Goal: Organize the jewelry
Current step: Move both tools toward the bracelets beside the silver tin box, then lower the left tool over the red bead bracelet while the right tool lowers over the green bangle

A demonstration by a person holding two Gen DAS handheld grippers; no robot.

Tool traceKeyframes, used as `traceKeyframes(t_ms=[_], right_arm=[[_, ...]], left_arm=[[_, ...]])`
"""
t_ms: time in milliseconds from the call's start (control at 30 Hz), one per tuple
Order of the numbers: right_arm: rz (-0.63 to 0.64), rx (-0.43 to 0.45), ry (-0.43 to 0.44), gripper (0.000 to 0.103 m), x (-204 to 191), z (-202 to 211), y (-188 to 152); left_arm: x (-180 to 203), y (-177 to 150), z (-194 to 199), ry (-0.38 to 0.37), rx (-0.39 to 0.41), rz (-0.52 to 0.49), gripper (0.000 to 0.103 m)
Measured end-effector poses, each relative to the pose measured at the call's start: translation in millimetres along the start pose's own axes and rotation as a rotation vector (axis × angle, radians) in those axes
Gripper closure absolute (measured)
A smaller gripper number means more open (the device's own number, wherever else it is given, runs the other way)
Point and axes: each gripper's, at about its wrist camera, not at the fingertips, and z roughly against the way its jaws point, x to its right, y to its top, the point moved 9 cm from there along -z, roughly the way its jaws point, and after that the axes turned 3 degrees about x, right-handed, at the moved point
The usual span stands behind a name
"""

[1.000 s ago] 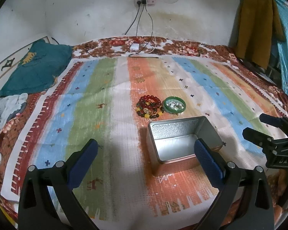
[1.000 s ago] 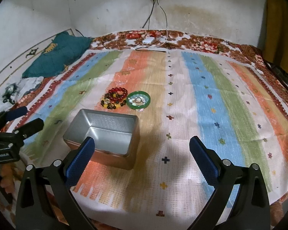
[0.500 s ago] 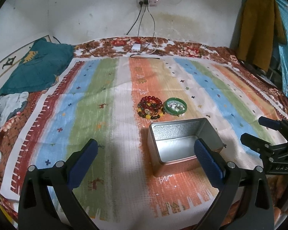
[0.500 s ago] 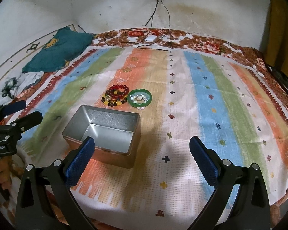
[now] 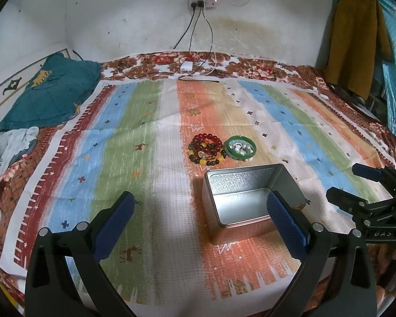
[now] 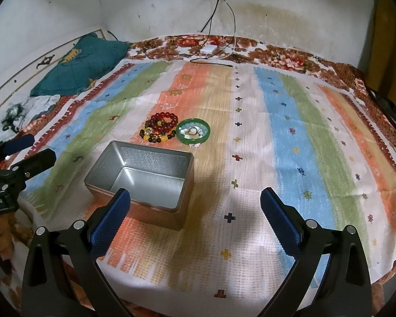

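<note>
Left wrist view: my left gripper (image 5: pixel 198 219) spread wide, holding nothing, hovering low over near edge of striped bedspread (image 5: pixel 118 163). Empty metal tin (image 5: pixel 246 198) just ahead; beaded bracelets (image 5: pixel 206 150) and green bangle (image 5: pixel 240 148) touching each other beyond tin, mid-spread. Risk: bracelets piled together, so pinching one may drag others.

Right wrist view: my right gripper (image 6: pixel 195 216) equally wide, empty, level, aimed right of tin (image 6: pixel 142 179). Risk: bangle (image 6: pixel 193 132) rings small loose pieces; lifting it could scatter them.
</note>
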Motion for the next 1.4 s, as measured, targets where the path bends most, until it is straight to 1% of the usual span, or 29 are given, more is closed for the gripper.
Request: traceKeyframes(t_ms=[233, 433, 600, 767, 900, 1000, 1167, 1300, 1400], right_arm=[[0.000, 0.001, 0.007, 0.002, -1, -1, 1], [0.000, -0.003, 0.042, 0.002, -5, -3, 4], [0.007, -0.018, 0.055, 0.002, -7, -8, 6], [0.006, -0.024, 0.058, 0.002, -3, -13, 12], [0.015, -0.032, 0.062, 0.002, -2, -19, 18], [0.016, -0.041, 0.066, 0.002, 0, -23, 21], [0.007, -0.049, 0.064, 0.002, 5, -34, 33], [0.003, -0.054, 0.068, 0.002, 6, -41, 39], [0.000, -0.065, 0.070, 0.002, 8, -46, 43]], left_arm=[[0, 0, 0, -0.001, 0.000, 0.000, 0.006], [2, 1, -3, -0.016, -0.013, 0.004, 0.006], [4, 3, -9, -0.019, -0.024, -0.001, 0.006], [10, 11, -18, -0.051, -0.034, -0.020, 0.006], [16, 17, -25, -0.090, -0.055, -0.050, 0.006], [13, 21, -31, -0.120, -0.076, -0.029, 0.006], [4, 30, -47, -0.127, -0.110, 0.006, 0.006], [3, 31, -60, -0.116, -0.144, -0.002, 0.006], [3, 34, -66, -0.124, -0.154, -0.010, 0.006]])
